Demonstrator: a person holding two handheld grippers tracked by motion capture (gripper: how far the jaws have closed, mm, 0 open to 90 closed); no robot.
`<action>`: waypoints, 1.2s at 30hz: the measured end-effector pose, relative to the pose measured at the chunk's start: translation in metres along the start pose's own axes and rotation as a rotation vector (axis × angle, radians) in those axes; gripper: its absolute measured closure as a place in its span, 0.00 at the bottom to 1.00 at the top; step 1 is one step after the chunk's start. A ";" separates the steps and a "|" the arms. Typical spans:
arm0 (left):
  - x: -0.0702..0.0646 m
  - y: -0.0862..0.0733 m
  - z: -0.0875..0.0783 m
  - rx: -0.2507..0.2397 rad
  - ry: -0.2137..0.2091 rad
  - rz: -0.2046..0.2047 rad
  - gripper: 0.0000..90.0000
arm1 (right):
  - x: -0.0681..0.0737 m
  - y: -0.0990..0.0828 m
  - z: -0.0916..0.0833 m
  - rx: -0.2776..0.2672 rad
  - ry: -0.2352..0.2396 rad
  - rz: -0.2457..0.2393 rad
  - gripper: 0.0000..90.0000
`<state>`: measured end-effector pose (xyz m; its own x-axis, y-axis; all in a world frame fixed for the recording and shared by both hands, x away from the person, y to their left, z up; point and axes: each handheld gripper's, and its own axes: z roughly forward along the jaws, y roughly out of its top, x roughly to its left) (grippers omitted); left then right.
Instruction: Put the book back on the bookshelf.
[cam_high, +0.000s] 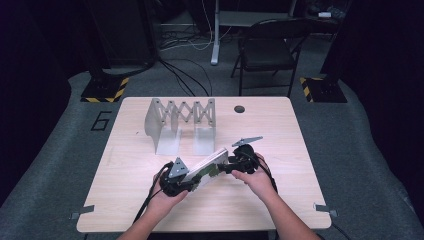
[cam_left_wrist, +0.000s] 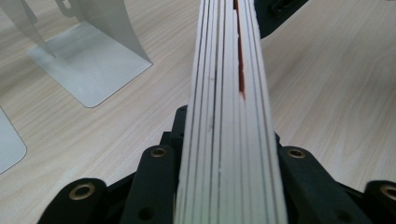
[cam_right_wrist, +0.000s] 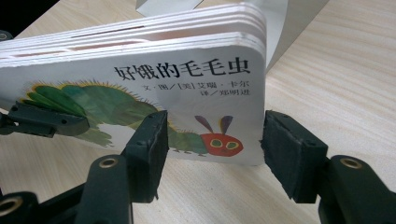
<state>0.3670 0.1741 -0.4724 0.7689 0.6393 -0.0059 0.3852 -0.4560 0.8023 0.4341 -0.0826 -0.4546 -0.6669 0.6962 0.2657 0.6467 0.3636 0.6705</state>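
1. A pale wooden surface (cam_high: 280, 200) is carrying the work, and two forearms are coming in over its near edge, each hand wrapped around a black tool with a trailing cable.
2. A thick board book (cam_high: 207, 169) is hanging between the two tools just above the middle of the surface, tilted, its far end the higher one.
3. The right gripper view is showing its white cover (cam_right_wrist: 154, 98) with Chinese lettering and a green caterpillar with a red face.
4. The left hand (cam_high: 167, 200) is lying low and nearer the person, pointing its tool up along the book.
5. The left tongs (cam_high: 192, 184) are pinching the near end of the book; in the left gripper view the stacked page edges (cam_left_wrist: 229, 116) are running straight up between the two black jaws, which are pressing on both sides.
6. The right hand (cam_high: 257, 181) is sitting a little farther out, its grey plate raised.
7. The right tongs (cam_right_wrist: 212, 156) are standing narrowly parted at the book's far corner; one pad is overlapping the cover and the other is sitting just off the rounded edge, and I cannot tell whether they are pressing it.
8. Farther back, a metal expanding bookend rack (cam_high: 180, 122) is standing upright, well apart from the book, its bases (cam_left_wrist: 88, 65) resting flat.
9. A round hole (cam_high: 239, 108) is lying near the far edge.
10. Beyond the surface, a folding chair (cam_high: 267, 50) is standing on grey floor.
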 end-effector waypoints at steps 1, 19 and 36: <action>0.000 0.000 0.000 -0.006 0.004 -0.002 0.78 | 0.000 0.000 0.000 -0.002 -0.003 -0.002 0.45; -0.004 0.001 0.000 0.008 -0.012 0.028 0.83 | -0.001 0.000 0.001 0.002 0.002 -0.004 0.46; -0.004 0.002 -0.004 -0.010 0.005 0.013 0.84 | -0.002 -0.001 -0.002 -0.020 0.007 -0.018 0.45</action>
<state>0.3621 0.1733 -0.4685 0.7713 0.6364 0.0069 0.3705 -0.4578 0.8082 0.4336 -0.0854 -0.4547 -0.6807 0.6853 0.2587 0.6274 0.3631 0.6889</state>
